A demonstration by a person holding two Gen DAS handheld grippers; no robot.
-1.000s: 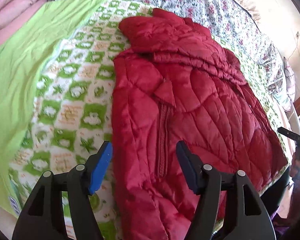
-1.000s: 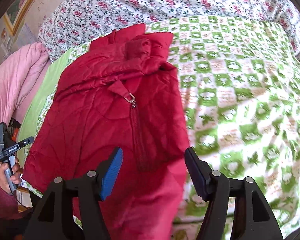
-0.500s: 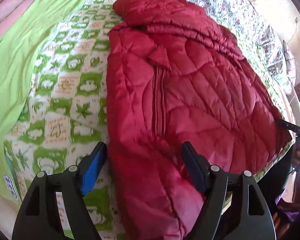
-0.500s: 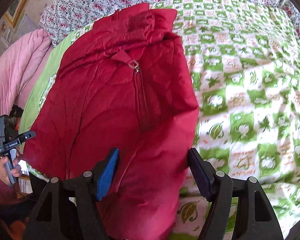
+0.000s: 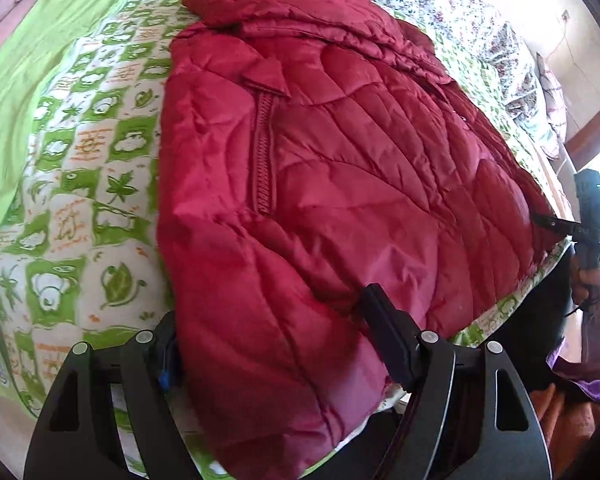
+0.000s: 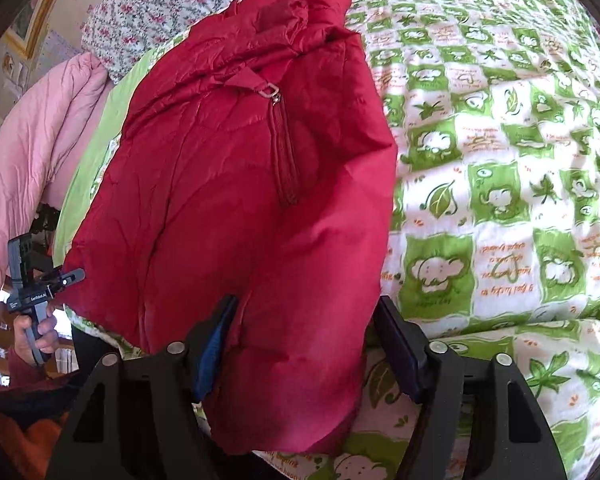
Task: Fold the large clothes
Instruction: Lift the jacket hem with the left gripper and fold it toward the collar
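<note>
Jaws on both my grippers stand apart, each straddling a near corner of the red quilted jacket [image 5: 340, 184]. On my left gripper [image 5: 272, 324] one finger sits on top of the padding and the other is tucked against the jacket's outer edge, so the hem corner lies between them; I cannot confirm that the pads press on it. On my right gripper [image 6: 300, 340] the jaws are closing, with the opposite corner bulging up between the blue pad [image 6: 214, 354] and the dark finger; no firm pinch is visible yet.

The jacket lies flat on the green-and-white patterned bedcover [image 6: 500, 160], collar away from me, bottom hem overhanging the near edge of the bed. I judge this layout serves the fold: both hem corners face me, so I can take one in each gripper and carry the hem toward the collar. Both corners must be secured before lifting, since thick padding can slip from a shallow bite.
</note>
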